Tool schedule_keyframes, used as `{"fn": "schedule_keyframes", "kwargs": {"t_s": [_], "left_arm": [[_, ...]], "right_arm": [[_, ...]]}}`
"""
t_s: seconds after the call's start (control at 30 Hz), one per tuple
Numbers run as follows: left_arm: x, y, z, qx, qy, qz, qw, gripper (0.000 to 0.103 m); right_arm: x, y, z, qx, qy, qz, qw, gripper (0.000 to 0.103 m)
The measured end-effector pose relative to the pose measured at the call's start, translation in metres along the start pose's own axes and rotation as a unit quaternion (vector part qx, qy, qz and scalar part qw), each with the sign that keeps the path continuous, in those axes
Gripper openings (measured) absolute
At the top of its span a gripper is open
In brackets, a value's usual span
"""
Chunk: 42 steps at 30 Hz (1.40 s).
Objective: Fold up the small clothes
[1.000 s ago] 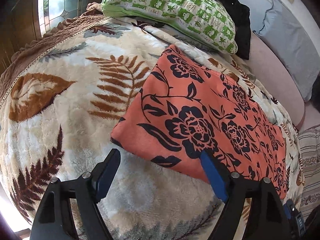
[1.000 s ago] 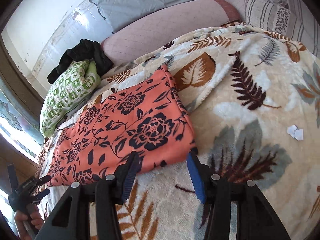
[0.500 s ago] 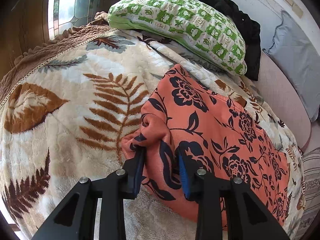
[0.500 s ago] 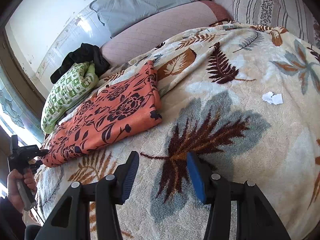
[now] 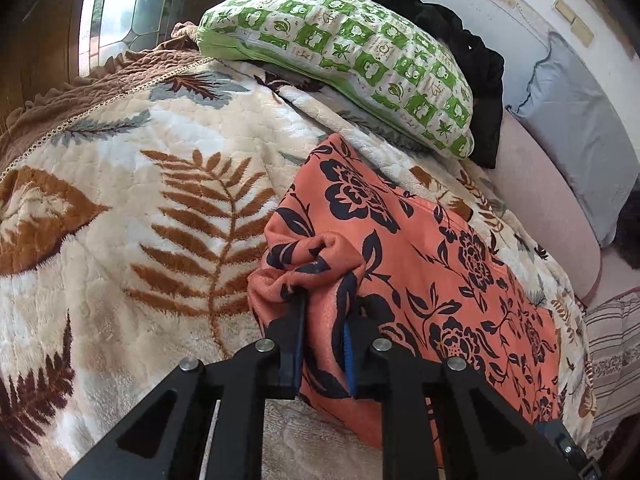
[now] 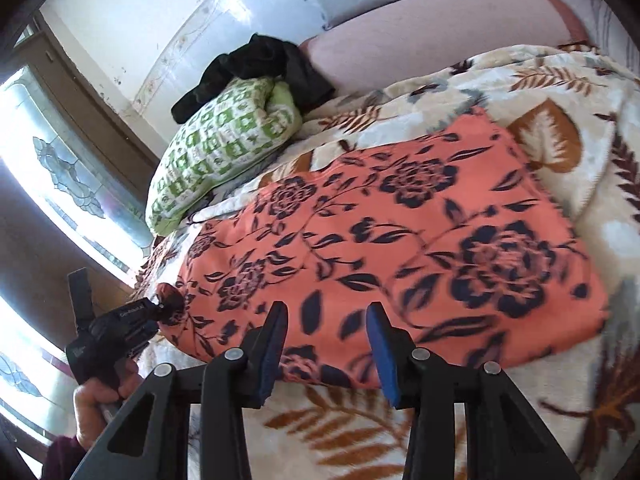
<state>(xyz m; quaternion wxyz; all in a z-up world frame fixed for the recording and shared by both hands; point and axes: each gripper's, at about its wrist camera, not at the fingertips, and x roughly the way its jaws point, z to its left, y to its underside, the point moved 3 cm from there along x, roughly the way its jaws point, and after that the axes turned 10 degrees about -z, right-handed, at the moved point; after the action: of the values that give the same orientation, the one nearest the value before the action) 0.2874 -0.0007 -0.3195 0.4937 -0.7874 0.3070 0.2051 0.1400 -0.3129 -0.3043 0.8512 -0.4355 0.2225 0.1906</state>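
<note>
An orange cloth with black flowers (image 5: 440, 264) lies folded on the leaf-patterned blanket (image 5: 120, 200). My left gripper (image 5: 324, 304) is shut on the cloth's near corner, which bunches up between the pads. In the right wrist view the same cloth (image 6: 400, 232) stretches across the bed, and the left gripper (image 6: 160, 308) holds its left end. My right gripper (image 6: 326, 316) is open and empty, its fingers just over the cloth's near edge around the middle.
A green-and-white checked pillow (image 5: 344, 52) and a black garment (image 5: 472, 64) lie behind the cloth. A grey pillow (image 5: 580, 120) rests on the pink headboard cushion (image 5: 540, 200). A window (image 6: 60, 184) is at the left.
My left gripper has tightened on the cloth corner and lifted it a little. My right gripper has moved back from the bare blanket to the cloth's near edge, still open.
</note>
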Motion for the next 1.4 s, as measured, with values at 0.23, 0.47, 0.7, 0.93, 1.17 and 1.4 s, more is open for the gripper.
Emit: {"fn": "schedule_keyframes", "kwargs": {"t_s": [0.23, 0.47, 0.7, 0.93, 1.17, 1.4], "left_arm": [[-0.004, 0.01, 0.018, -0.058, 0.039, 0.017, 0.9974, 0.037], [-0.003, 0.019, 0.026, -0.105, 0.025, 0.033, 0.9936, 0.027], [-0.006, 0.017, 0.031, -0.145, 0.042, 0.038, 0.9878, 0.014], [-0.041, -0.009, -0.015, -0.041, 0.052, 0.004, 0.9978, 0.013], [-0.088, -0.02, -0.129, 0.133, 0.097, -0.033, 0.9859, 0.012], [-0.093, 0.052, -0.262, 0.276, 0.155, -0.014, 0.9484, 0.012]], "right_arm": [[0.064, 0.035, 0.013, 0.026, -0.008, 0.033, 0.999, 0.035], [0.057, 0.037, 0.004, 0.025, -0.033, 0.028, 0.999, 0.03], [0.053, 0.04, 0.007, -0.002, -0.036, 0.004, 0.999, 0.03], [0.048, 0.041, -0.006, 0.043, -0.076, -0.004, 0.996, 0.03], [0.01, 0.023, -0.045, 0.126, -0.106, -0.012, 0.986, 0.033], [-0.085, -0.033, -0.135, 0.182, -0.07, -0.118, 0.974, 0.034]]}}
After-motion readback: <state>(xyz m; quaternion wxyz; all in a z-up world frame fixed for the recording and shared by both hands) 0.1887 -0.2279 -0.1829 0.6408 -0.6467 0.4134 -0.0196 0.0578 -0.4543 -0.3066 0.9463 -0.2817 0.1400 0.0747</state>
